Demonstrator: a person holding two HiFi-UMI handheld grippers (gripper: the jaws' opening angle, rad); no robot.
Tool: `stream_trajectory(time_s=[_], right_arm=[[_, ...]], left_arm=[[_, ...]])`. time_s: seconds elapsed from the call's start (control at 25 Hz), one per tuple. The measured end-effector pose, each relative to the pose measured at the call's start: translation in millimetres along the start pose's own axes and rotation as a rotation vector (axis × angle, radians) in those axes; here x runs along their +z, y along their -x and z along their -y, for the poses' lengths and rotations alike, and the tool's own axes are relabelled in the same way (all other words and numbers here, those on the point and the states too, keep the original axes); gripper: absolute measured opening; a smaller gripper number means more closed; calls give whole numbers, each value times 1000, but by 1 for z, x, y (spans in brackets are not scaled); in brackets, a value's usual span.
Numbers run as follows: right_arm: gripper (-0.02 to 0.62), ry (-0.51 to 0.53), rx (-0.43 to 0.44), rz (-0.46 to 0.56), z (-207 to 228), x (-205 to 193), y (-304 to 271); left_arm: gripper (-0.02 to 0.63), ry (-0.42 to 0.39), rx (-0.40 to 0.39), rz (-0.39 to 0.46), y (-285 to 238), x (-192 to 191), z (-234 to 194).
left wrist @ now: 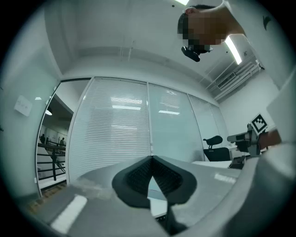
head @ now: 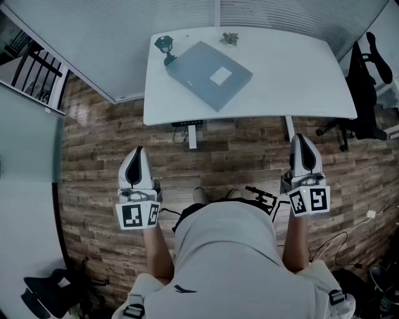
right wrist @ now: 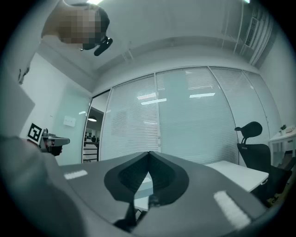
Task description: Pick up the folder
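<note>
Nearest, both grippers are held out level over the floor (head: 93,180), short of the table (head: 299,81) and well apart from each other. The left gripper (head: 138,151) is closed with nothing between its jaws, which are seen meeting at the tips in the left gripper view. The right gripper (head: 301,137) is likewise closed and empty.

Farther on, the folder (head: 202,78) is seen lying flat on the left half of the table, untouched by either gripper. It is a thin grey-blue rectangle with a small white label (head: 221,76) set toward its right side. Its long axis is laid diagonally, running from the far left to the near right in the head view, so that one corner is pointed at the near edge of the table. A small dark green object (head: 165,48) is placed just beside its left corner, and a small grey object (head: 229,38) lies near the far edge.

The table is white with rounded corners. The floor is laid in brown wood planks. A black chair (head: 366,93) stands to the right. Behind the table, a glass wall (head: 280,12) with blinds is seen.
</note>
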State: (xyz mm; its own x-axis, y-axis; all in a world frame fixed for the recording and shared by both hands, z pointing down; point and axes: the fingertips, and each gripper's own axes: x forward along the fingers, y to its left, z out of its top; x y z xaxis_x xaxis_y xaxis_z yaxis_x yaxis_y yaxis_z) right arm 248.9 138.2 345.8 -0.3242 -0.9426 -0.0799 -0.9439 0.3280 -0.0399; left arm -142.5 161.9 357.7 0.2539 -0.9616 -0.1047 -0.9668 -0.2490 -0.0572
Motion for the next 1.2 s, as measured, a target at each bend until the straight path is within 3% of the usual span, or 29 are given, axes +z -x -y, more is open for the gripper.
stream_trajectory(time_s=[0.52,1.04,1.2], right_arm=[[-2,-18,30,13,-6,2,-5],[-2,-19,-17,-11,-10,-1,-20],[-2,-30,-35,-20,-19,-6,-30]], left_arm=[[5,16,-8,-4,-5,-4,0],[5,23,-16,-19,-13,-11,-24],[5,57,-31,-18,-18,-14,-41]])
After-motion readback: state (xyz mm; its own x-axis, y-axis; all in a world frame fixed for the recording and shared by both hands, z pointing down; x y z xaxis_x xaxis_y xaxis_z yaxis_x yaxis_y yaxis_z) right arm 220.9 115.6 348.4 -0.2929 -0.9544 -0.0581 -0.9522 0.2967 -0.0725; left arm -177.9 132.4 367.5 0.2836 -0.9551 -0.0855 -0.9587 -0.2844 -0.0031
